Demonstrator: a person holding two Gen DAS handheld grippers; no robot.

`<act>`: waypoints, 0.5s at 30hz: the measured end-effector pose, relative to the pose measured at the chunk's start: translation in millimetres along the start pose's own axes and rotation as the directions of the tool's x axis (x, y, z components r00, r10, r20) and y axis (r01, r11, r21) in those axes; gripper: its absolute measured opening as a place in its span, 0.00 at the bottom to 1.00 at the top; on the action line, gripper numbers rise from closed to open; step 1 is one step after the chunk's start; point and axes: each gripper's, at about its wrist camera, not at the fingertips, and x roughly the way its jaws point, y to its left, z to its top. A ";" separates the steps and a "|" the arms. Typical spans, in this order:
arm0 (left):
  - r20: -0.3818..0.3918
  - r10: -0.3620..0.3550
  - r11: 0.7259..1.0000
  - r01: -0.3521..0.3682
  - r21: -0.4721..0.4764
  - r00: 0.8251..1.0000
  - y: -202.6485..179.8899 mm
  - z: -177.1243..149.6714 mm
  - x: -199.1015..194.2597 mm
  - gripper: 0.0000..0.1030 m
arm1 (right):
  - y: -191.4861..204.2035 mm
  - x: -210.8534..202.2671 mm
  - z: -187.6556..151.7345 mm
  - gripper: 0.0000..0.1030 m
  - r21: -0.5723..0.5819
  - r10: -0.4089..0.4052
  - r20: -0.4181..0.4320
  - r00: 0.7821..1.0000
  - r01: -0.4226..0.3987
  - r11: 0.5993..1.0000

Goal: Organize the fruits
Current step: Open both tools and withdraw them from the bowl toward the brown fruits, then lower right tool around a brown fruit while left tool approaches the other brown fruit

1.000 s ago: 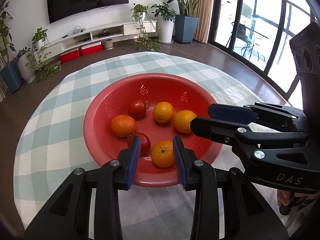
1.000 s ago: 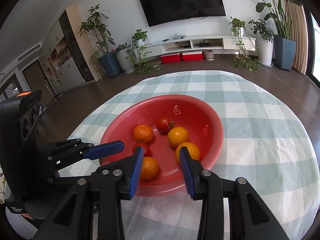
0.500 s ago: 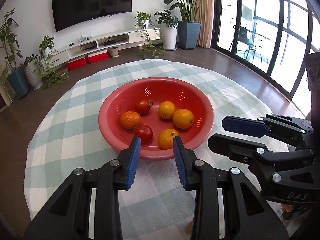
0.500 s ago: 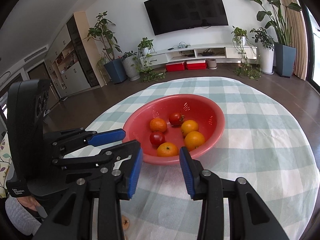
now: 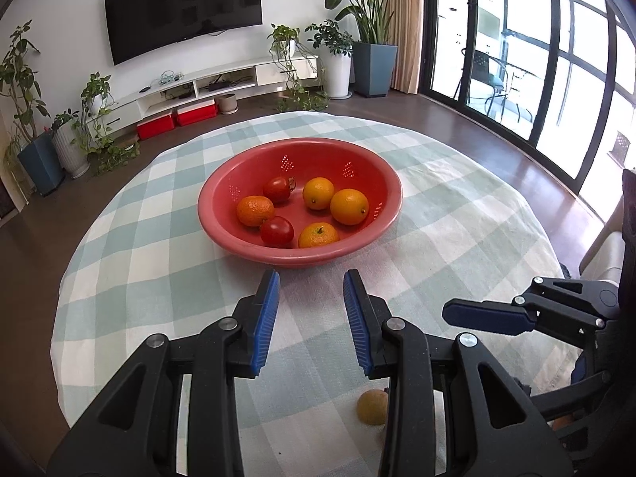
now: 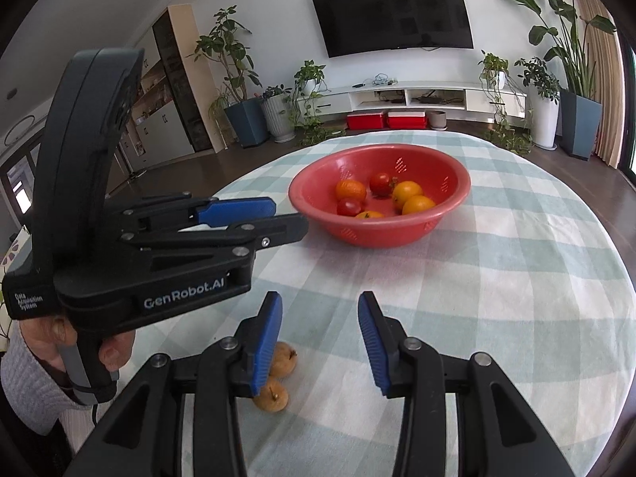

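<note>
**Q:** What did the two views show, and which step of sorting the fruit was in hand?

**A:** A red bowl (image 5: 222, 218) sat near the centre of both frames on a round tabletop (image 5: 457, 218) under a green-and-white checked cloth. It held four oranges (image 5: 349, 206) and two tomatoes (image 5: 277, 231). Two small brown fruits (image 6: 283, 361), touching each other, lay loose on the cloth at the lower left of the right wrist view, just behind that gripper's left finger. The step looked like a reach for those loose fruits, not yet begun.

**Q:** How did the fingers stand?

**A:** The left gripper (image 5: 311, 320), lower centre of its own view, held its blue fingers a modest gap apart with only cloth between them. The right gripper (image 6: 320, 342) was opening, and it too carried nothing. A hand (image 6: 59, 346) in a grey sleeve gripped the left tool's handle at the left edge of that view.

**Q:** What did the next move call for?

**A:** Probably a wider spread of the fingers and a drop toward one brown fruit at the near edge. Because the pair touched, a careless close could have nudged the other fruit away.
</note>
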 end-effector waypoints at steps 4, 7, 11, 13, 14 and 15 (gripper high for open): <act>-0.003 -0.001 1.000 0.001 -0.004 1.000 -1.4 -8.2 -5.2 0.31 | 9.6 -0.7 -12.6 0.42 -0.015 0.013 -0.020 1.000 -0.014 1.000; -0.008 -0.004 1.000 0.004 -0.008 1.000 -2.3 -13.5 -7.2 0.31 | 15.7 0.8 -21.7 0.44 -0.026 0.018 -0.036 0.999 -0.018 0.999; -0.017 -0.008 1.000 0.008 -0.009 1.000 -4.2 -21.0 -8.8 0.31 | 21.3 5.4 -28.6 0.46 -0.047 0.010 -0.059 0.998 -0.013 0.999; -0.023 -0.010 1.000 0.010 -0.008 1.000 -5.0 -24.6 -8.9 0.31 | 23.3 7.4 -30.5 0.46 -0.051 0.011 -0.066 0.998 -0.015 0.999; -0.025 -0.011 1.000 0.011 -0.007 1.000 -5.4 -26.5 -9.1 0.31 | 24.8 8.4 -30.9 0.46 -0.054 0.011 -0.070 0.997 -0.014 0.998; -0.027 -0.012 1.000 0.012 -0.007 1.000 -5.8 -28.4 -9.3 0.31 | 25.6 9.6 -31.7 0.46 -0.058 0.010 -0.074 0.997 -0.014 0.998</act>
